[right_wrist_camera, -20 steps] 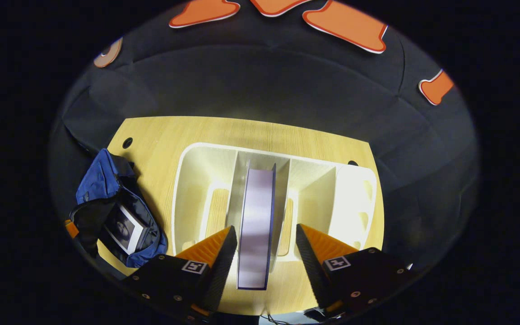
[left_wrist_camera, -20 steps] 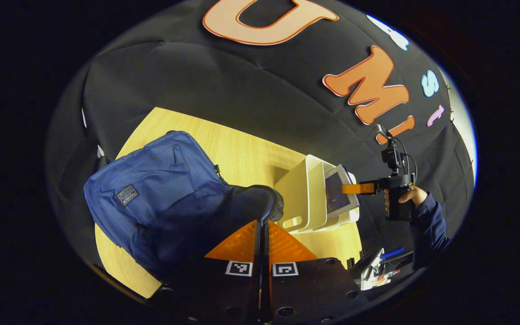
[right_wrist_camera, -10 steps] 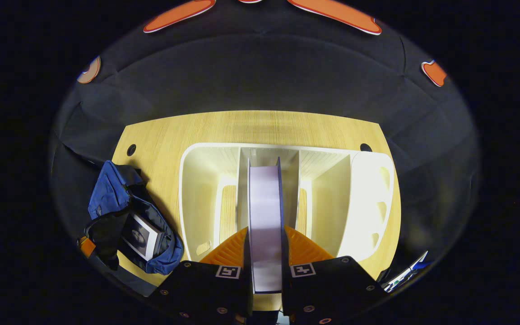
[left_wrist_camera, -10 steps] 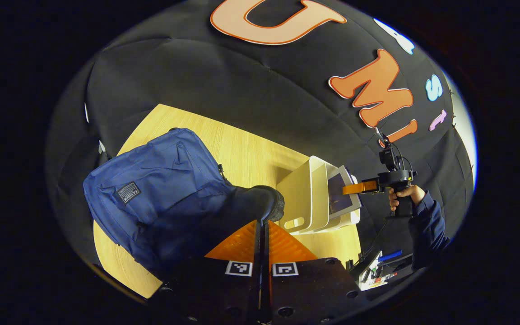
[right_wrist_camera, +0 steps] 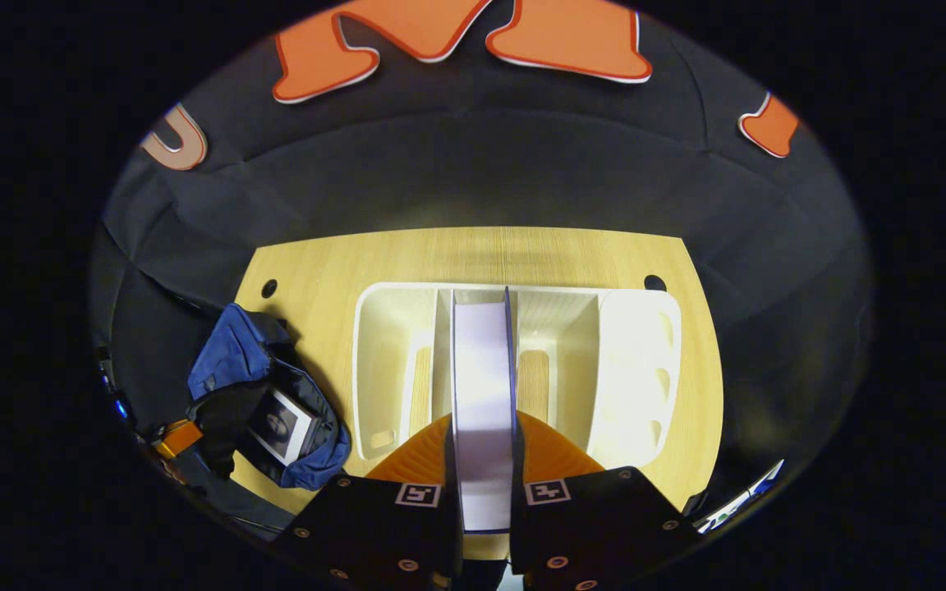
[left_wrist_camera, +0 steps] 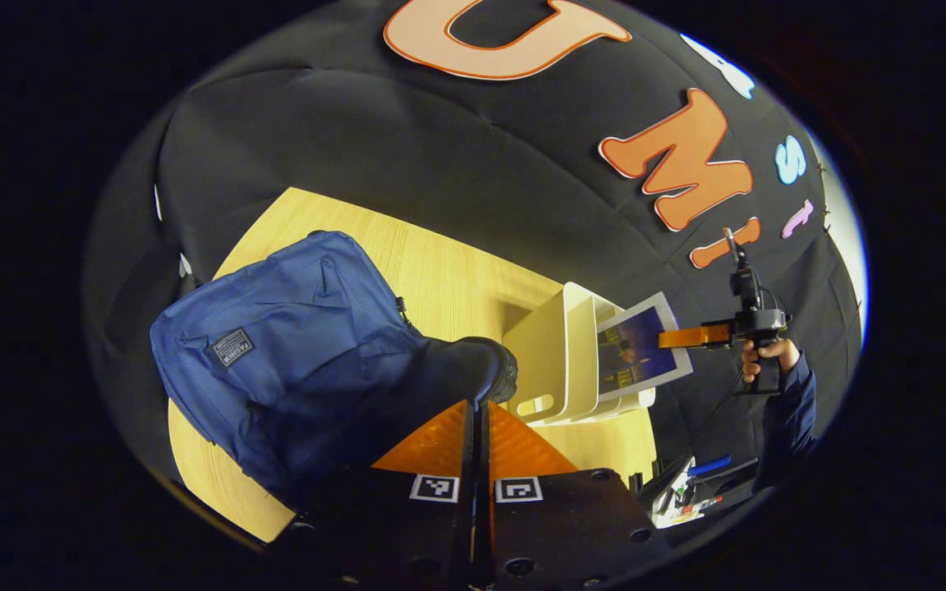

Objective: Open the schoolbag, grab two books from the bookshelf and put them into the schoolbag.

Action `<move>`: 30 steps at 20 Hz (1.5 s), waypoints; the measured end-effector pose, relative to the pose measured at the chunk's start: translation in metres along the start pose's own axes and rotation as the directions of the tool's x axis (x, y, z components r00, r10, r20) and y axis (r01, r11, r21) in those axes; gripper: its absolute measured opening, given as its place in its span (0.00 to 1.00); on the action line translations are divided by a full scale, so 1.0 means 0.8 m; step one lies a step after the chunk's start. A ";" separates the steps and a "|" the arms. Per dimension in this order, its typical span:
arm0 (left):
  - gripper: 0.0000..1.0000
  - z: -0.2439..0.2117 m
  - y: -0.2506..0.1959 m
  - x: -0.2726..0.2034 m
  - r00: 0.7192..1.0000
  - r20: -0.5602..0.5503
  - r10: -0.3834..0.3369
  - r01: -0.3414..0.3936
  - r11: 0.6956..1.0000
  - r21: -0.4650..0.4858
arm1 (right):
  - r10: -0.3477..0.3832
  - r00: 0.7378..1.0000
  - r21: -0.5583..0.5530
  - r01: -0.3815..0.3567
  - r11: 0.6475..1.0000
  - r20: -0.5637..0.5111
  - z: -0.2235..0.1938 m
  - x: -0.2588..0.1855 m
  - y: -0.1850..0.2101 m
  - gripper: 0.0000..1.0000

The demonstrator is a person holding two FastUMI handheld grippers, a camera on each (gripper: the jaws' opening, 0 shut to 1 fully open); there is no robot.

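The blue schoolbag [left_wrist_camera: 276, 353] lies on the wooden table [left_wrist_camera: 440, 271], and my left gripper [left_wrist_camera: 479, 404] is shut on its black opening edge. In the right gripper view the schoolbag [right_wrist_camera: 235, 361] gapes open with one book [right_wrist_camera: 280, 427] inside, the left gripper [right_wrist_camera: 177, 439] at its rim. My right gripper [right_wrist_camera: 483, 420] is shut on a second book [right_wrist_camera: 483, 369], seen edge-on over the white bookshelf [right_wrist_camera: 633, 361]. From the left gripper view this book [left_wrist_camera: 641, 349] is lifted partly above the bookshelf [left_wrist_camera: 555, 361], held by the right gripper [left_wrist_camera: 691, 336].
A hand [left_wrist_camera: 764, 355] in a dark sleeve holds the right gripper at the table's right end. Small clutter with pens [left_wrist_camera: 686, 492] lies below the table edge. Two cable holes [right_wrist_camera: 269, 288] mark the table's far corners. The other bookshelf slots hold nothing.
The right gripper's fingers went from wide open to shut on the book, then raised it partly out of the bookshelf. The left gripper stayed on the bag's edge.
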State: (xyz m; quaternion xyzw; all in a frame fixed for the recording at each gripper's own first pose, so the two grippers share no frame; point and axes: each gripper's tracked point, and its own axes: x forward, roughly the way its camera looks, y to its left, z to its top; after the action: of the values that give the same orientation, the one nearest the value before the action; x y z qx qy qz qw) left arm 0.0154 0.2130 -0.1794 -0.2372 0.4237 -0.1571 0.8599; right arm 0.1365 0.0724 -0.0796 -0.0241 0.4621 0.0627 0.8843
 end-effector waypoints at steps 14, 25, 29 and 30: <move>0.02 -0.001 -0.004 0.003 1.000 0.013 -0.005 0.005 1.000 -0.016 | 0.185 0.966 0.081 -0.202 0.976 0.180 0.007 -0.136 0.013 0.22; 0.02 0.008 -0.006 0.001 0.999 0.000 0.041 -0.041 0.998 0.048 | 0.437 0.882 0.169 -0.465 0.869 0.178 -0.038 -0.109 0.104 0.22; 0.02 0.010 -0.010 0.000 0.999 -0.007 0.052 -0.051 0.996 0.067 | 0.497 0.853 0.181 -0.520 0.835 0.161 -0.064 -0.078 0.154 0.22; 0.02 0.010 -0.011 -0.001 0.999 -0.005 0.054 -0.053 0.996 0.072 | 0.497 0.855 0.183 -0.518 0.836 0.147 -0.073 -0.069 0.164 0.22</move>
State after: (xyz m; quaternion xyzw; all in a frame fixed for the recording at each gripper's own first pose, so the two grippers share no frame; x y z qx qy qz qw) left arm 0.0211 0.2083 -0.1701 -0.1941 0.4271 -0.1501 0.8703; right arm 0.0404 0.1914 -0.0656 0.1986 0.4141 0.2454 0.8537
